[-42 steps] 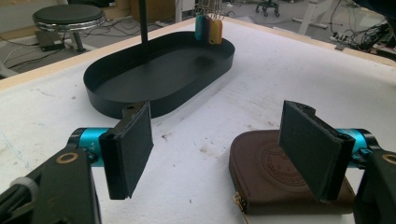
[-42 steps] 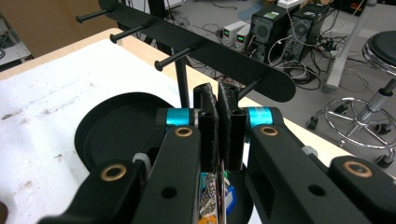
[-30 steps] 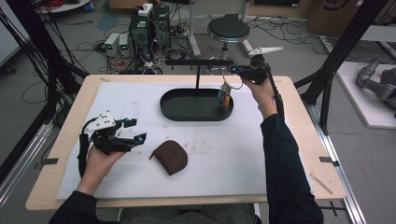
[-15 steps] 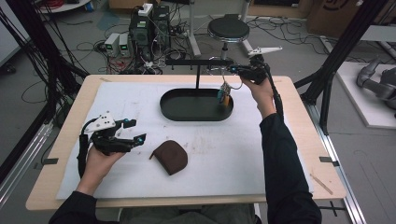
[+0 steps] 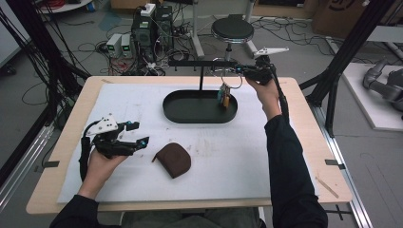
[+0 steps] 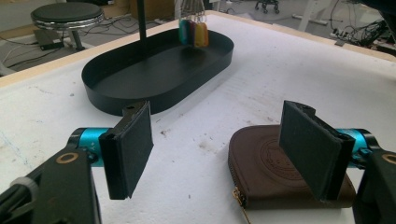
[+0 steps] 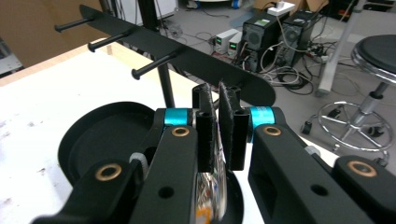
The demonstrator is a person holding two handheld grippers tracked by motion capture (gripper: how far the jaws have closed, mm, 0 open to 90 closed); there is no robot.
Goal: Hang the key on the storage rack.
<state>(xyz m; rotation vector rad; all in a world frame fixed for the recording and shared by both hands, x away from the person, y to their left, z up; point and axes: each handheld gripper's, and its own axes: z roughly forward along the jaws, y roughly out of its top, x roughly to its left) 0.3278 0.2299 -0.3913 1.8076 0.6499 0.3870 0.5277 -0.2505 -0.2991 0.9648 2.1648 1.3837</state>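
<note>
The right gripper (image 5: 240, 69) is up at the black rack (image 7: 187, 56), its fingers (image 7: 208, 126) pinching the ring of a bunch of keys (image 5: 224, 96) that hangs down over the right end of the black tray (image 5: 180, 113). The keys' coloured tags (image 6: 194, 32) dangle just above the tray floor, beside the rack's post.

What could go wrong, as I judge it: the ring sits close to the rack's bar but I cannot tell whether it is over a peg (image 7: 154, 66). If the fingers let go before the ring is properly hooked, the bunch would drop into the tray. A sideways pull while the ring catches on a peg could also tip or drag the rack, since it stands on a narrow post. The grip looks thin too, only the ring held between the pads, so a twist could let it slip.

The left gripper (image 5: 135, 134) rests low on the white surface (image 5: 266, 156), well away from the tray, its fingers (image 6: 130, 149) spread wide. A brown pouch (image 6: 275, 168) lies just ahead of them, partly behind the right-hand finger, nearer than the tray.
</note>
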